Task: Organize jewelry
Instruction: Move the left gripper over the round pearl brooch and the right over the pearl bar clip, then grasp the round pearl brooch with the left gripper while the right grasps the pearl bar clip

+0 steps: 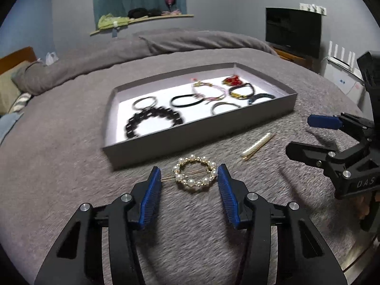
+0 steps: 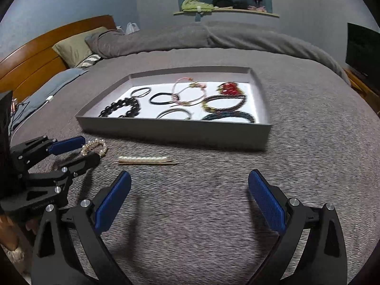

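My left gripper (image 1: 190,178) straddles the pearl ring clip (image 1: 194,174) before the tray (image 1: 190,140), jaws apart; right gripper (image 2: 190,185) gapes wide

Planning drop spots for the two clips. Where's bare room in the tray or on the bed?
In the tray, the white floor is bare at the back-left corner, behind the thin black rings; the middle and right side are crowded with bands. On the blanket, the open right gripper has bare cloth between its jaws, right of the pearl bar clip.
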Demonstrator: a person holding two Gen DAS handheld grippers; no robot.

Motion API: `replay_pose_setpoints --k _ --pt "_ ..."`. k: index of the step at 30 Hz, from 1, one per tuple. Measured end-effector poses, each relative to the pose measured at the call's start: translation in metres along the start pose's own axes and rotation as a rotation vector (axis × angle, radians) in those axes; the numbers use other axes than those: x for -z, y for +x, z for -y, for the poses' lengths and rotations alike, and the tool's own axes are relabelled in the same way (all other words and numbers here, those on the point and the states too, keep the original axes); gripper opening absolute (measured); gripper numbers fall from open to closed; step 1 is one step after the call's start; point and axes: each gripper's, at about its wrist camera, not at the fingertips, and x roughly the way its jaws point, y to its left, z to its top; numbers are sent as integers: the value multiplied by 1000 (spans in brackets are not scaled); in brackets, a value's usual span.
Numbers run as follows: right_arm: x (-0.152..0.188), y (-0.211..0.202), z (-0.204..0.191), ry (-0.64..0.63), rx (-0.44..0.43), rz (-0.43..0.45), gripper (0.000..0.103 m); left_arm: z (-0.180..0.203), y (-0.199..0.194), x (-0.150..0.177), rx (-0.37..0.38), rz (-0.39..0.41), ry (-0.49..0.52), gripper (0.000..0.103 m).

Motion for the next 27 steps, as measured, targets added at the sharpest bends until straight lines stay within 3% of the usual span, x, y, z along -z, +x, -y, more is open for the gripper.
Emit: replay_pose_setpoints --k 5,13,16,19,27 --pt "-1 12 -17 4 -36 -31 97 -24 -5 6 20 -24 -80 51" --pt "-7 30 -35 -30 -5 -57 97 -31 -8 12 18 -27 -80 51" --pt "-8 34 -38 -44 11 -66 89 -33 -8 13 23 -29 -82 51" --pt "-7 31 -41 -61 9 -56 71 -32 -7 12 22 -30 -79 51" --pt "-6 23 -38 -55 -2 -33 70 -33 -10 12 29 -19 -87 51"
